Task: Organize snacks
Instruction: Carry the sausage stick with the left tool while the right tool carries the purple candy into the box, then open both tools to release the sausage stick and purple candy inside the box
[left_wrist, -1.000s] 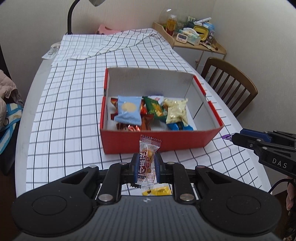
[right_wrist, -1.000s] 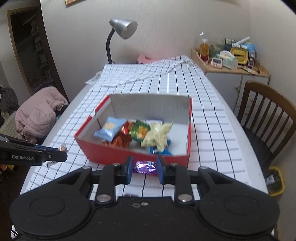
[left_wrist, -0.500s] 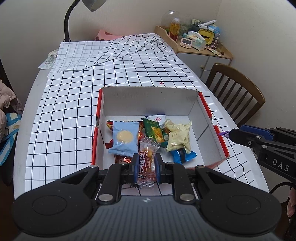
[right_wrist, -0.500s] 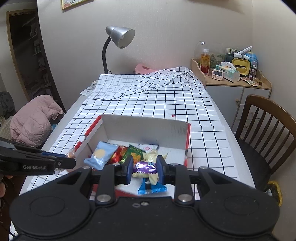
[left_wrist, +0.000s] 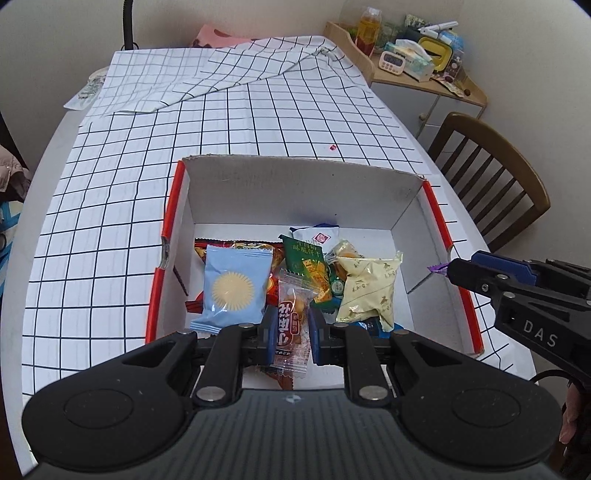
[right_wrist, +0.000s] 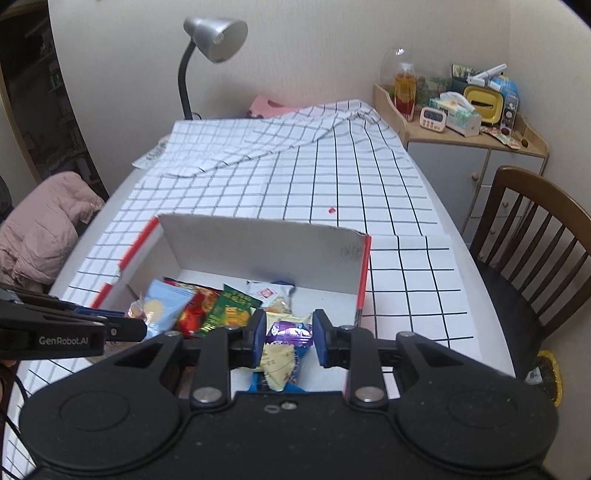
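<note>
Above the near part of the red box (left_wrist: 168, 236) of snacks, the left gripper (left_wrist: 291, 326) clamps a clear candy packet (left_wrist: 291, 325) while the right gripper (right_wrist: 289, 338) clamps a purple candy (right_wrist: 289, 332).

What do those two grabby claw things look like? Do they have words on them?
Both are matte black plastic. The left gripper and the right gripper each have blue pads on the jaws, silver round rivets on the linkage bars and two big round discs on a ribbed body. Seen from the side, the left one reads "GenRobot.AI", the right one "DAS", in white letters.
</note>
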